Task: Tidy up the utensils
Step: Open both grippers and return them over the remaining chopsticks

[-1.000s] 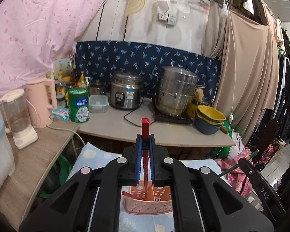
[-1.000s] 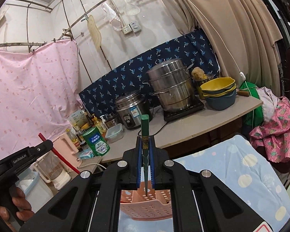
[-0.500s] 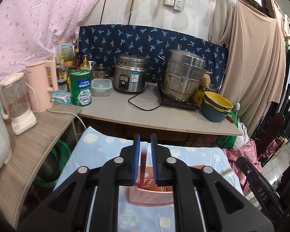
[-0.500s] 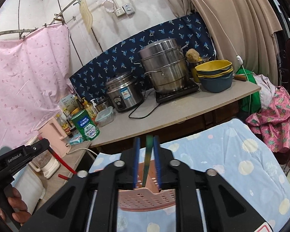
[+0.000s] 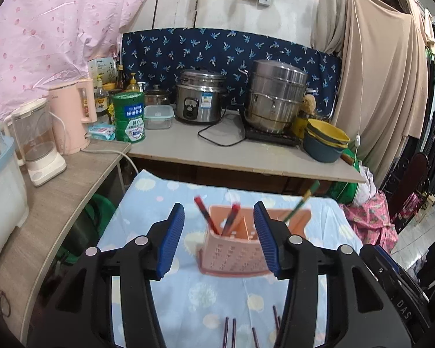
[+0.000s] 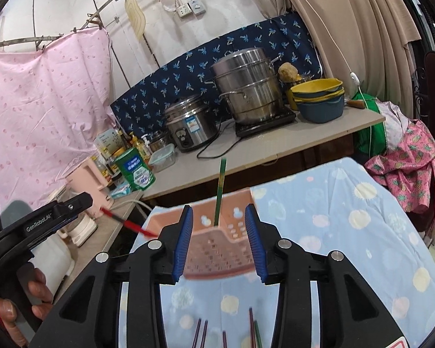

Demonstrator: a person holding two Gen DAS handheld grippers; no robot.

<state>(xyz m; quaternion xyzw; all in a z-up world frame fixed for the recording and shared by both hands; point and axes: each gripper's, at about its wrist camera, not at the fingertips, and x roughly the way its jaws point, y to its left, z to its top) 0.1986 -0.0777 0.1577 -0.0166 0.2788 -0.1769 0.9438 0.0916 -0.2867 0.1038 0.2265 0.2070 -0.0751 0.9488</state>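
Note:
A pink perforated utensil holder (image 5: 235, 249) stands on the blue spotted cloth; it also shows in the right wrist view (image 6: 217, 249). Two red chopsticks (image 5: 206, 214) lean in its left part and a green chopstick (image 5: 300, 203) leans in its right part; the green chopstick (image 6: 219, 194) also shows in the right wrist view. My left gripper (image 5: 219, 237) is open and empty just in front of the holder. My right gripper (image 6: 219, 239) is open and empty over the holder. Several chopsticks (image 5: 232, 333) lie on the cloth near me (image 6: 226, 333).
A counter (image 5: 217, 150) behind the table carries a rice cooker (image 5: 201, 95), a steel steamer pot (image 5: 275, 98), stacked bowls (image 5: 324, 142) and a green tin (image 5: 129, 116). A side shelf (image 5: 58, 191) on the left holds a pink kettle (image 5: 72, 119) and a blender (image 5: 37, 142).
Both grippers have opened and let go of their chopsticks, which now stand in the holder. Both grippers have pulled back and tilted down.

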